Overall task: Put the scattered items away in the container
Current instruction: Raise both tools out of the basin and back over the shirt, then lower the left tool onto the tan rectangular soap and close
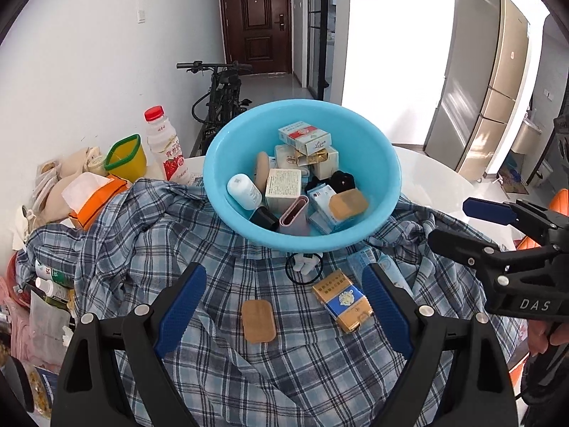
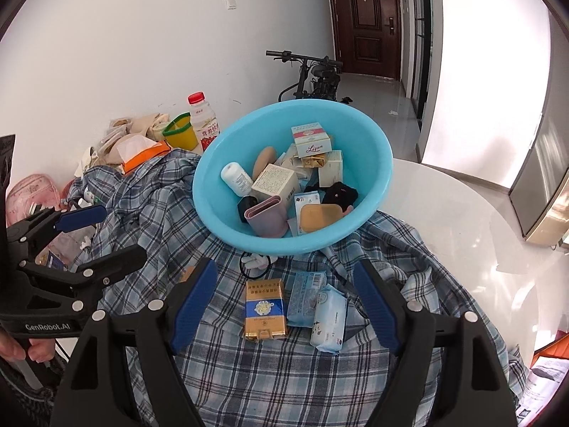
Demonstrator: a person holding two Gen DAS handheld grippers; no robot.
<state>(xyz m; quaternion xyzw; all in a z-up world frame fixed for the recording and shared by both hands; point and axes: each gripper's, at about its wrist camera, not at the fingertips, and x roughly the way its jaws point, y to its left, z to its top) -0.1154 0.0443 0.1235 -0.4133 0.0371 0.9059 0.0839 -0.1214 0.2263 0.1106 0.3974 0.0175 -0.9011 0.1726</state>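
Left wrist view: the left gripper hangs over the plaid shirt, fingers spread wide and holding nothing. Between them lie a tan pad and a gold-and-blue pack, its long axis slanting from upper left to lower right. The blue bowl sits just beyond, already well filled (boxes, a white bottle, a pink case). A black hair tie lies at its near rim. The right gripper enters from the right, fingers parted, empty.

Right wrist view: the right gripper is wide open and empty. The pack lies lengthwise between the fingers, pointing toward the bowl. Two pale blue packets touch beside it. Bare white table opens to the right.
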